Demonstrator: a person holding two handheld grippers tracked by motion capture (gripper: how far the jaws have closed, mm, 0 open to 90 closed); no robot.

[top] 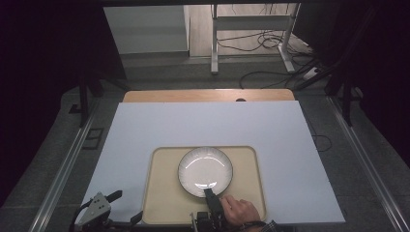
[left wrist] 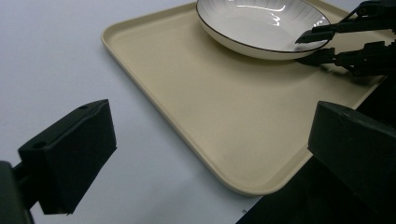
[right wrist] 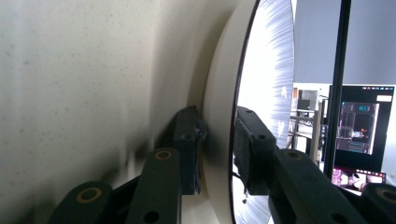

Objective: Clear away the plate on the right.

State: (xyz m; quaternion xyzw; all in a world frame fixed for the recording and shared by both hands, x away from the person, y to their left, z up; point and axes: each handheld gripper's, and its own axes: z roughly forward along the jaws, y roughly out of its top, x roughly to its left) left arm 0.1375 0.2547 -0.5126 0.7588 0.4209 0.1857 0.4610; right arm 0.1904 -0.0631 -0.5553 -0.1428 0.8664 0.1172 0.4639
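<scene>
A white plate (top: 205,171) with a dark rim is lying in the middle of a beige tray (top: 164,193), which is sitting at the near edge of the surface (top: 203,123). The right hand-held gripper (top: 209,194) is grasping the plate's near rim, one jaw above and one under it. The left hand-held gripper (left wrist: 205,154) is hanging released at the near left corner of the surface, just beside the tray.

Tray (top: 162,203) on the surface (top: 145,125), near its front edge; plate (top: 205,170) on the tray, centred toward the back; right tool (top: 211,195) at the plate's near rim; left tool (top: 121,208) left of the tray
</scene>
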